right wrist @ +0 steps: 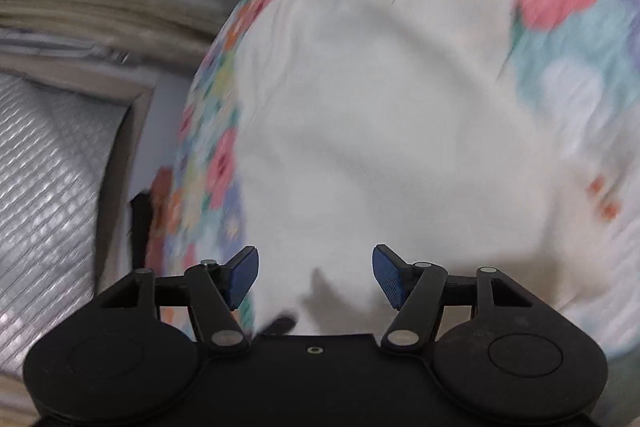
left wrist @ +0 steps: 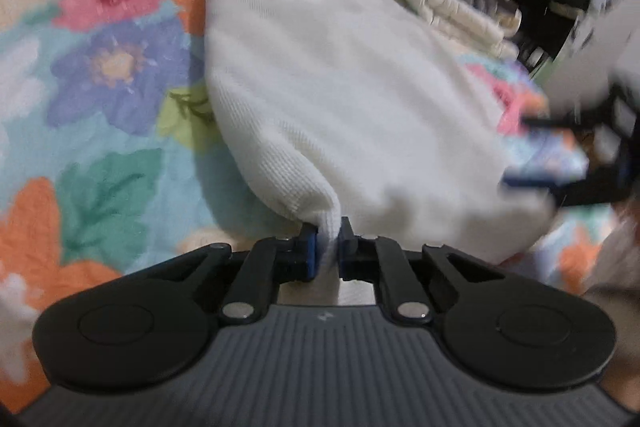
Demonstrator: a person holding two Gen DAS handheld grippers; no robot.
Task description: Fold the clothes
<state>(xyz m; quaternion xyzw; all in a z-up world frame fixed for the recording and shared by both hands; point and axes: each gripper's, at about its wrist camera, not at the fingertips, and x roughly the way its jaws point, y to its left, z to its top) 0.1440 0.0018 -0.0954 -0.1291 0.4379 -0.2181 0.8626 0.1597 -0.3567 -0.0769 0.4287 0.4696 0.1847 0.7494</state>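
A white garment [left wrist: 340, 79] is spread on a bed covered by a flowered quilt [left wrist: 108, 75], where a flat, soft surface allows it to be folded. One corner of the garment is pinched between the closed blue pads of the left hand-held gripper [left wrist: 328, 247], so that the cloth is lifted into a ridge and can probably be carried over the rest. The right hand-held gripper [right wrist: 315, 275] is held wide open just above the near edge of the garment, with nothing gripped; it appears to be placed there for a second corner to be taken. A pile of folded laundry [left wrist: 452, 3] is seen at the far side of the bed, well apart from the work.
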